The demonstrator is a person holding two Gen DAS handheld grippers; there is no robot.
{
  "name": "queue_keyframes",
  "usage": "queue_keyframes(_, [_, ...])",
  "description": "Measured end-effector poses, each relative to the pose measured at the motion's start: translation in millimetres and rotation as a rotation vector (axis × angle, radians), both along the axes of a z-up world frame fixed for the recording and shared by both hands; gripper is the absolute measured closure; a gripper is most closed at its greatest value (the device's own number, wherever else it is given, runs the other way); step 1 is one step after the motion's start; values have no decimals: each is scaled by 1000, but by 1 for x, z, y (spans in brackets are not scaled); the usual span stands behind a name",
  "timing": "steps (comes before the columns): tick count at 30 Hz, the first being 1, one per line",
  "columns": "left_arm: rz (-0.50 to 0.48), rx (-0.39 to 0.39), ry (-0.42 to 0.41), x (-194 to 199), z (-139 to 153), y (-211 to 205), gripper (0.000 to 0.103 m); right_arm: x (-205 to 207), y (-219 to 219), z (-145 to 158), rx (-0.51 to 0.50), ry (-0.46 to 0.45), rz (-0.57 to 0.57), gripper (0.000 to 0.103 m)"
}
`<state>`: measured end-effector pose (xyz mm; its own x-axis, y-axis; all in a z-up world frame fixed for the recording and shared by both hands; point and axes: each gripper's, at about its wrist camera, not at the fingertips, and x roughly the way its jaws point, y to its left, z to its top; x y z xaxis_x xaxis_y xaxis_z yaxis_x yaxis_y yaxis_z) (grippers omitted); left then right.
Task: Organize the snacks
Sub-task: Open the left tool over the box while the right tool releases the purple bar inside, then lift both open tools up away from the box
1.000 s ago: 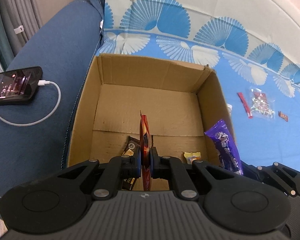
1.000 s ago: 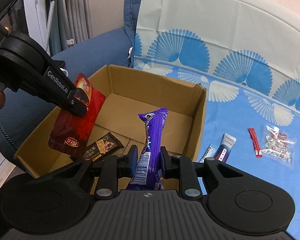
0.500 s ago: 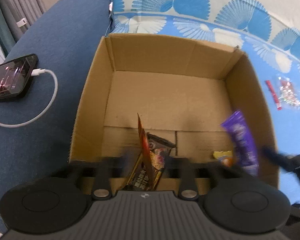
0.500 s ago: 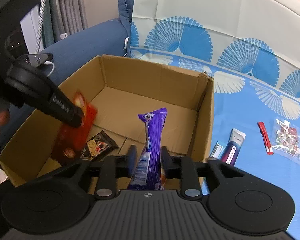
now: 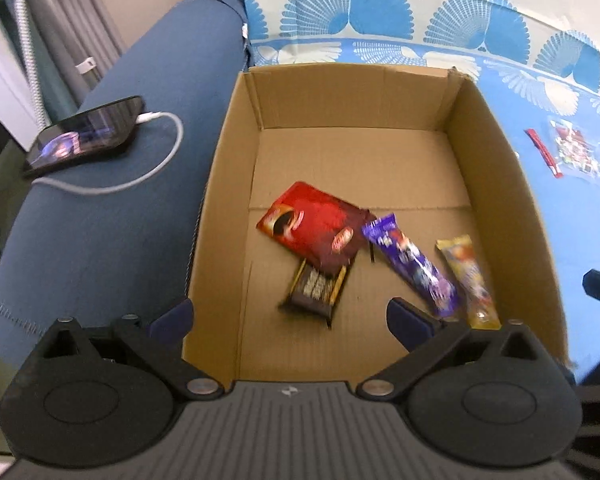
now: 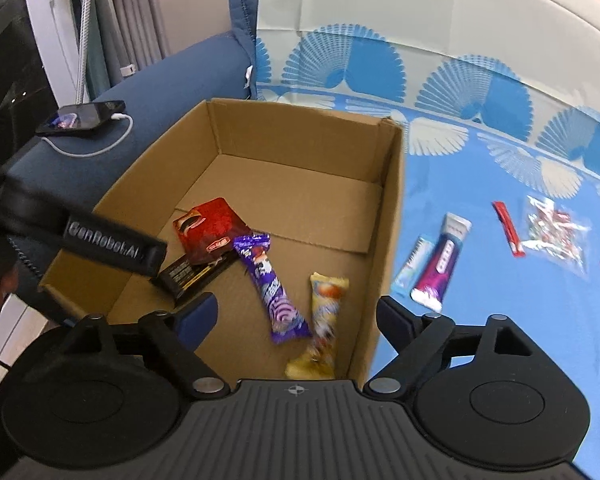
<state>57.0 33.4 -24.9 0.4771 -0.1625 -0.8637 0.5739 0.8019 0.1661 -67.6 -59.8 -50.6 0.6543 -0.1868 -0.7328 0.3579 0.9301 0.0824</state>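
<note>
Open brown cardboard box (image 5: 236, 184): flat red foil packet (image 5: 312, 228), purple wrapped bar (image 5: 414, 266). Left gripper (image 5: 290, 316), right gripper (image 6: 296, 312): jaws opening, empty.

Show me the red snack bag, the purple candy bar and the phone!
red snack bag (image 5: 312, 224), left wrist view, middle of its red front.
purple candy bar (image 6: 270, 280), right wrist view, middle of the wrapper.
phone (image 5: 86, 136), left wrist view, middle of its dark screen.

"GenRobot.AI", somewhat blurred, stands on the left tool (image 6: 112, 246).
</note>
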Motion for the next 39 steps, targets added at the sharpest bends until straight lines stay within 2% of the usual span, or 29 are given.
queue_keyframes(9, [21, -42, -61, -53, 28, 32, 0, -50, 26, 28, -22, -29, -28, 10])
queue_keyframes(22, [0, -102, -153, -105, 63, 56, 0, -98, 58, 63, -97, -136, -26, 9])
queue_keyframes(39, [-15, -117, -210, -131, 76, 65, 0, -127, 70, 76, -122, -199, -42, 7])
